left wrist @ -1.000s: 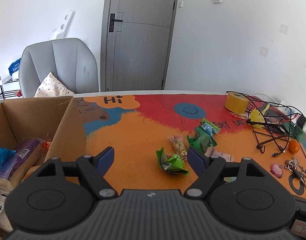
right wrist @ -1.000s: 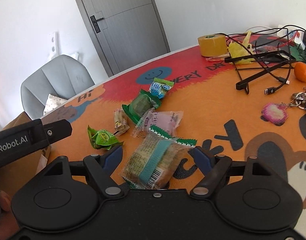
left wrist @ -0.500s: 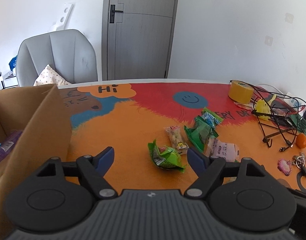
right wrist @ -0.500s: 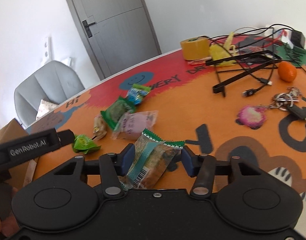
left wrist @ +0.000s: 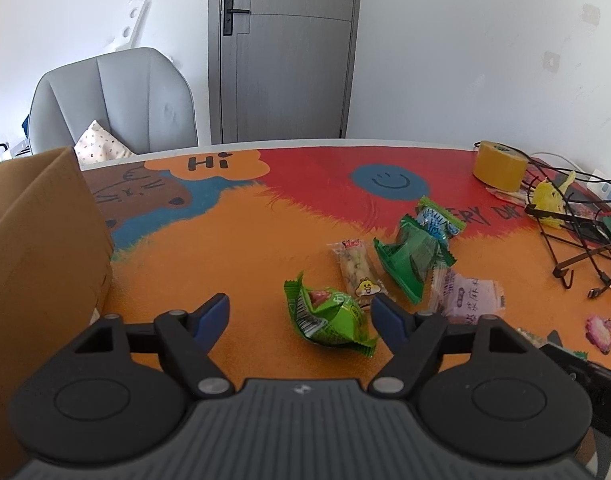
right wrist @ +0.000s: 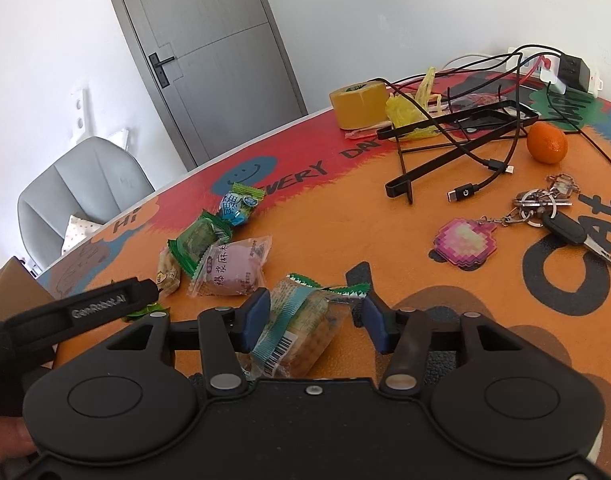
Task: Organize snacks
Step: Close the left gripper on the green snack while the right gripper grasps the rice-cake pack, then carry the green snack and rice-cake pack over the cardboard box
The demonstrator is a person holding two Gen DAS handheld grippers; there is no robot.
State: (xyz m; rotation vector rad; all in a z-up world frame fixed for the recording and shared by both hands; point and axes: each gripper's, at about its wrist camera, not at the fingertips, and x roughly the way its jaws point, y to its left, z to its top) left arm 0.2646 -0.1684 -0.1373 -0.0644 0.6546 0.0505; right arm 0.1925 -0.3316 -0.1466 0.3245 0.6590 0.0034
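Left gripper [left wrist: 300,312]: fingers closing, apart; green snack [left wrist: 329,316] between, nearer right finger.
Right gripper [right wrist: 315,322]: fingers reopening; biscuit pack [right wrist: 301,328] touching left finger only.

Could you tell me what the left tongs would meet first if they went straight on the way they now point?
Most likely the green snack packet, which lies on the table between the open left tongs, nearer the right finger; depth is hard to judge.
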